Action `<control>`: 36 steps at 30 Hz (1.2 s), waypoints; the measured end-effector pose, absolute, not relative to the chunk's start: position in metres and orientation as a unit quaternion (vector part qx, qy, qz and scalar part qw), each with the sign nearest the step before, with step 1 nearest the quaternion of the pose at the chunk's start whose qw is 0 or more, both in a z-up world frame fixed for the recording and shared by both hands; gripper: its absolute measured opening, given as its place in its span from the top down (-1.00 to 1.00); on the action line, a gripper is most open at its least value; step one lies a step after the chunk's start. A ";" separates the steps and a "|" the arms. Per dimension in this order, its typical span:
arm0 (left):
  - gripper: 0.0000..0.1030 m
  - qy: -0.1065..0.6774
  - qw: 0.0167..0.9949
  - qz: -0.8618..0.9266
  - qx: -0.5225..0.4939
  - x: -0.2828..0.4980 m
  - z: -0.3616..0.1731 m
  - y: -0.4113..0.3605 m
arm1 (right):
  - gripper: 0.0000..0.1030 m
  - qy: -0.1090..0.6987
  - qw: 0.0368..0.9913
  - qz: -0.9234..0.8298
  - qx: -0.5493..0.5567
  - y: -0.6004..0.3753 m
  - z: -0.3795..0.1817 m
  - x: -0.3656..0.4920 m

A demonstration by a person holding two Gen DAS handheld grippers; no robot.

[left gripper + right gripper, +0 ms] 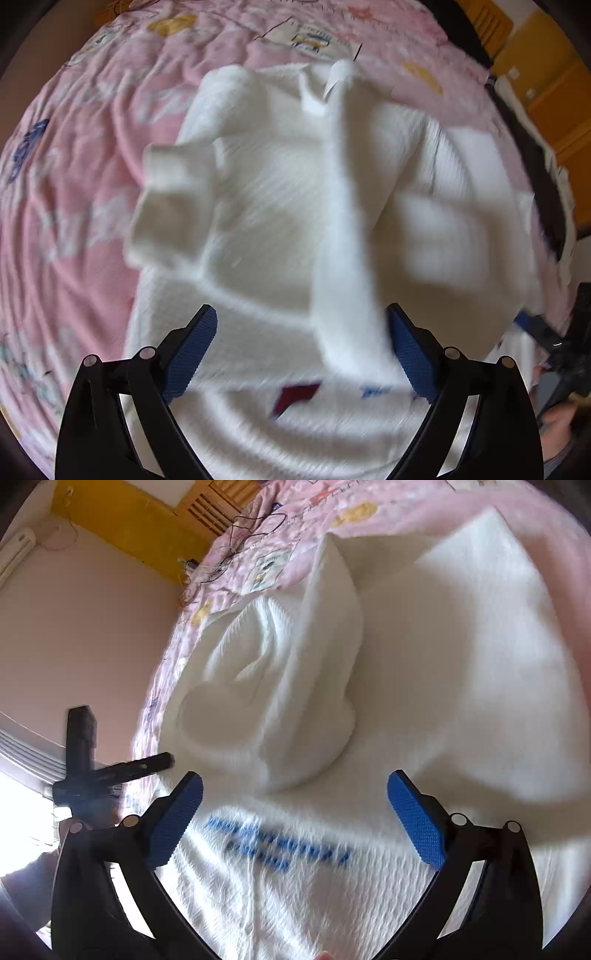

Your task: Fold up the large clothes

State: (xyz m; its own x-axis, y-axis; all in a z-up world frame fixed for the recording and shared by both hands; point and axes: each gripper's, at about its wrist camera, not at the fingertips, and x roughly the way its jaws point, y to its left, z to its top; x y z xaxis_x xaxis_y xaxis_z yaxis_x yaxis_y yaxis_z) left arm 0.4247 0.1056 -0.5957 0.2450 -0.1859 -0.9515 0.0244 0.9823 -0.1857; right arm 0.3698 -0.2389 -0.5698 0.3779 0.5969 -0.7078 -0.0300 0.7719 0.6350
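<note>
From the left wrist view, the white ribbed knit garment (pixel 266 206) lies on the pink printed bedsheet (pixel 74 155), with one cuffed sleeve (pixel 173 206) brought in across its body and a long strip of the same white cloth (pixel 347 258) running down the middle toward the camera. The left gripper (pixel 301 354) hangs above it with its blue-padded jaws spread wide; the strip passes between them and seems to brush the right-hand pad, but nothing is pinched. I judge the sleeves are turned in and the body still needs folding over. Motion blur smears this whole view, so the red and blue marks near the lower edge cannot be read, and whether the strip is a sleeve or a folded edge I cannot tell. From the right wrist view, the same garment fills the frame, a rumpled mound of sleeve cloth (pixel 280 686) lying on its flat body above a blurred blue print (pixel 277 843). The right gripper (pixel 295 816) is likewise wide open and empty above the print. The other black tool (pixel 96 771) shows at the left, partly lost in window glare, and the garment's hem is cut off below.
</note>
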 end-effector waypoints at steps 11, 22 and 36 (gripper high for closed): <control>-0.74 0.612 0.788 -0.073 0.002 0.339 -0.567 0.143 | -0.88 0.564 0.764 0.075 0.305 -0.295 -0.532 0.227; -0.74 0.644 0.762 -0.055 0.046 0.255 -0.567 0.169 | -0.88 0.573 0.771 0.014 0.278 -0.316 -0.486 0.118; -0.75 0.740 0.669 -0.049 0.047 0.114 -0.614 0.210 | -0.88 0.647 0.723 0.057 0.233 -0.382 -0.521 0.011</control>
State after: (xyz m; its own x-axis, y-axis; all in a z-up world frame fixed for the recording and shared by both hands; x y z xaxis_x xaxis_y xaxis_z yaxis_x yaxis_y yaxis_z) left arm 0.1144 0.2099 -0.6138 -0.0993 0.0036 -0.9950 0.1340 0.9909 -0.0098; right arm 0.0107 -0.3815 -0.5207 0.1552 0.3842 -0.9101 0.2185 0.8851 0.4109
